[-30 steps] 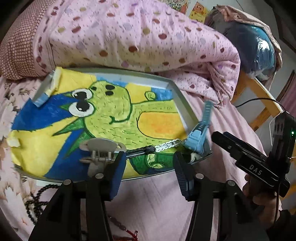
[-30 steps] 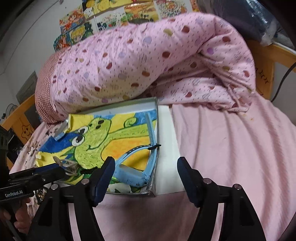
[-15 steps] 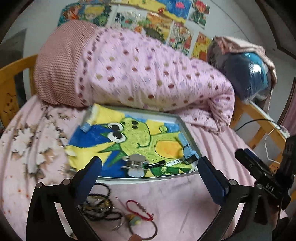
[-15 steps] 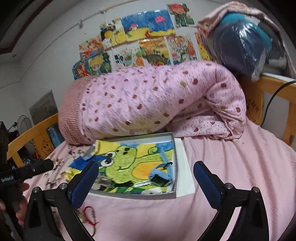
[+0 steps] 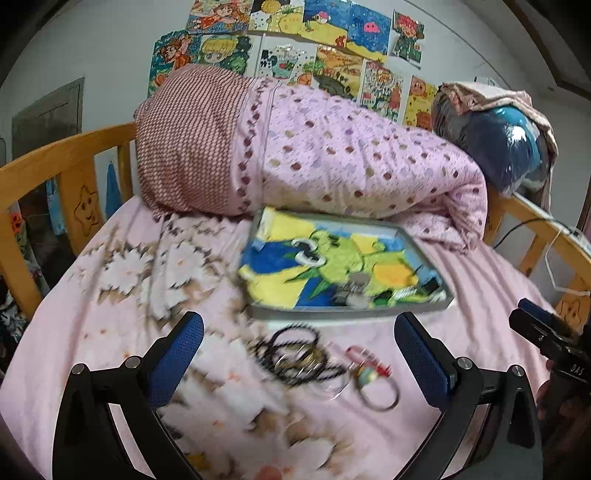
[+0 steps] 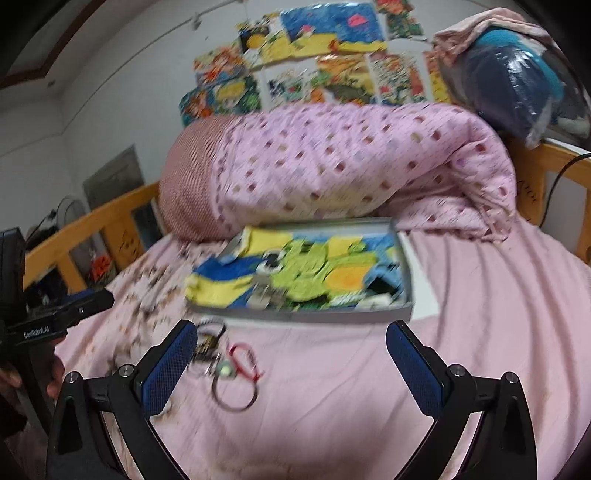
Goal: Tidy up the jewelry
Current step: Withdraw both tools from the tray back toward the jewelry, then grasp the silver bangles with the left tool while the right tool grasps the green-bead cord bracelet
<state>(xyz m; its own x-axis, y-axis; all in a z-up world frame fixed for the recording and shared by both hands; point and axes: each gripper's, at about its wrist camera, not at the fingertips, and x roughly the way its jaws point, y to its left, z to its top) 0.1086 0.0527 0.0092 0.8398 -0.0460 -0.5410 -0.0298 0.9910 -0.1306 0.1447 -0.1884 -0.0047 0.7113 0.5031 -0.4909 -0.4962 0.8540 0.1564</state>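
A shallow grey tray (image 5: 347, 313) lined with a green-and-yellow cartoon drawing lies on the pink bed, and shows again as the tray (image 6: 295, 315) in the right wrist view. A grey hair claw (image 5: 354, 291), a silver chain and a blue watch (image 5: 430, 282) rest near its front edge. In front of it on the sheet lie black bead strands (image 5: 295, 350), a red cord bracelet (image 5: 365, 360) and a thin ring bangle (image 5: 380, 397). My left gripper (image 5: 299, 350) is open above the beads, holding nothing. My right gripper (image 6: 291, 356) is open too, with the red cord (image 6: 243, 360) between its spread fingers but untouched.
A rolled pink dotted quilt (image 5: 332, 162) lies behind the tray. Wooden bed rails (image 5: 62, 158) run along both sides. A blue plastic-wrapped bundle (image 5: 506, 147) sits at the back right. Drawings (image 5: 295, 33) cover the wall. A hand (image 6: 26, 373) holds the other gripper's handle.
Both grippers have opened wide and drawn back from the tray and upward. The hair claw and the watch now lie in the tray, and the loose beads and bangle have come into view.
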